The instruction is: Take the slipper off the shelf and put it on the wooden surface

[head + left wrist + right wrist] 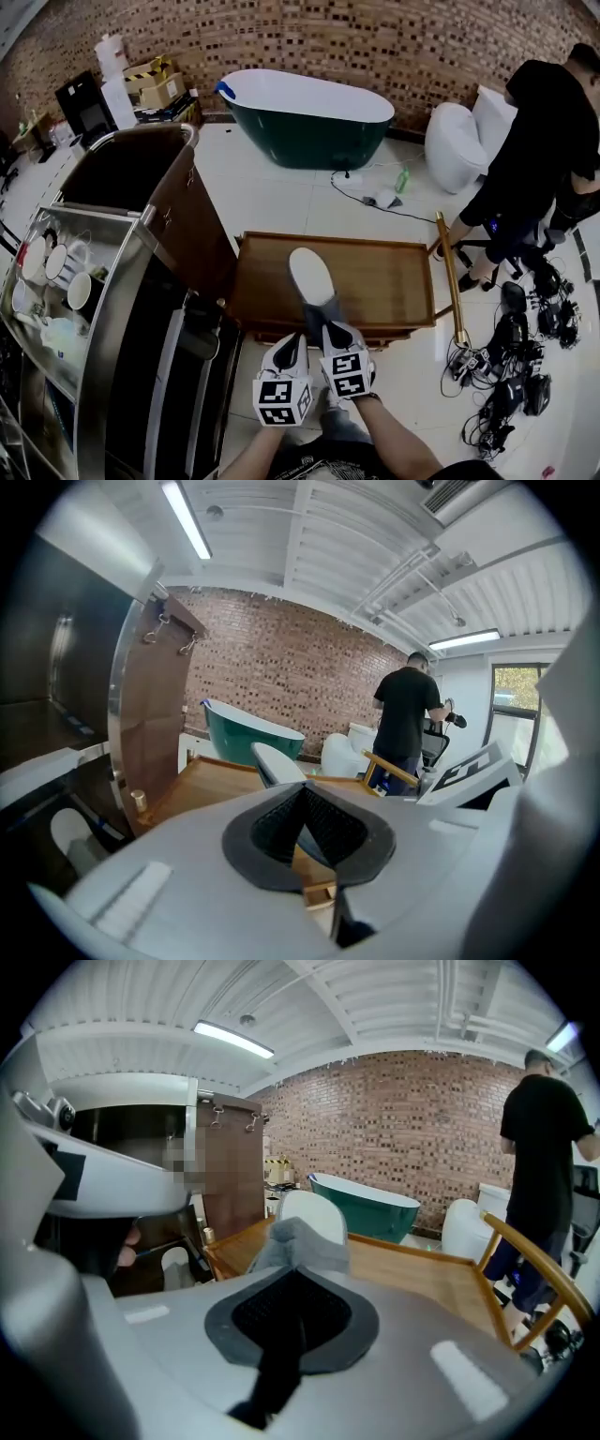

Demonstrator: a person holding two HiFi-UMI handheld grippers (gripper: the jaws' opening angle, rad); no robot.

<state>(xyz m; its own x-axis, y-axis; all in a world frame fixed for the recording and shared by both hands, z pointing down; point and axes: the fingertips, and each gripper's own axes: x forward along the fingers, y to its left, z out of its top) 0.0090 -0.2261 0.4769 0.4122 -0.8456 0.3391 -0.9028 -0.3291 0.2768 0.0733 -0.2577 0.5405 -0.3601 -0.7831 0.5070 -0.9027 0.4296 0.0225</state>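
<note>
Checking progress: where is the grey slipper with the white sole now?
Head view, centre: the grey slipper with the white sole is gripped by the right gripper over the near edge of the wooden surface, beside the left gripper.

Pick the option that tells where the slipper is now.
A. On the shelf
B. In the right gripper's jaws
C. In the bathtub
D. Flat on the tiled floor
B: in the right gripper view the right gripper is shut on the grey upper of the slipper, and the head view shows the slipper over the wooden surface.
</note>
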